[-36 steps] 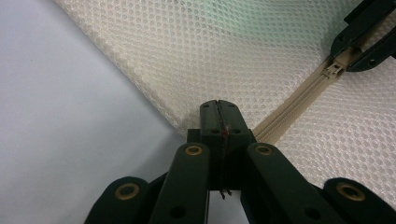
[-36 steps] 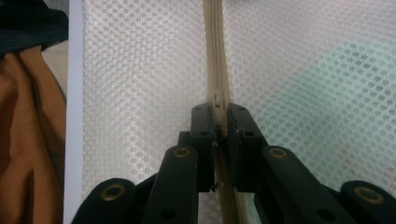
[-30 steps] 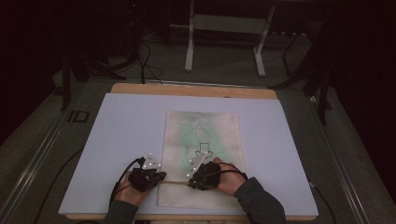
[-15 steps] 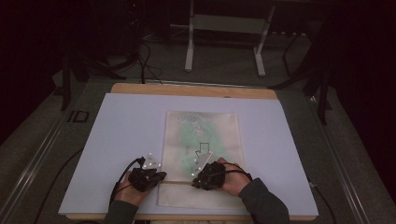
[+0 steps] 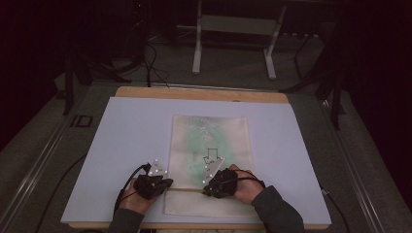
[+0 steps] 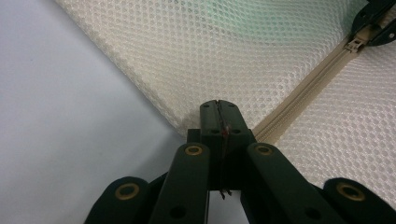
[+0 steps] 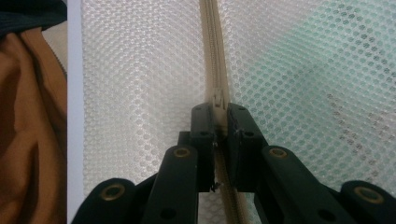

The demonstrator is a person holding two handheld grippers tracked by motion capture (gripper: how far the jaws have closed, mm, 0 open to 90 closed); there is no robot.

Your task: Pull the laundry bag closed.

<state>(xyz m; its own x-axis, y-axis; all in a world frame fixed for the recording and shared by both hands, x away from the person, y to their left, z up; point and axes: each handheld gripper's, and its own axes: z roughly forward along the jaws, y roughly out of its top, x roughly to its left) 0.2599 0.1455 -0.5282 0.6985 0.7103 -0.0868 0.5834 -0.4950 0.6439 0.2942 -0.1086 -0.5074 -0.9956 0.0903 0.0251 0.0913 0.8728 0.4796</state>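
A cream mesh zipper bag lies flat on the white board, with something pale green showing through the mesh. Its beige zipper runs across the near end. My left gripper is shut on the bag's left edge beside the zipper's end. My right gripper points left along the zipper and is shut on the zipper pull. The left gripper view also catches that pull and the right gripper's black tips at the top right.
The board rests on a wooden table and leaves bare white surface left and right of the bag. Brown clothing of the person is near the table's front edge. Metal stand legs and cables are on the floor beyond.
My right gripper has slid a little to the right along the zipper since the earliest frame. The left gripper and the bag have stayed in place.
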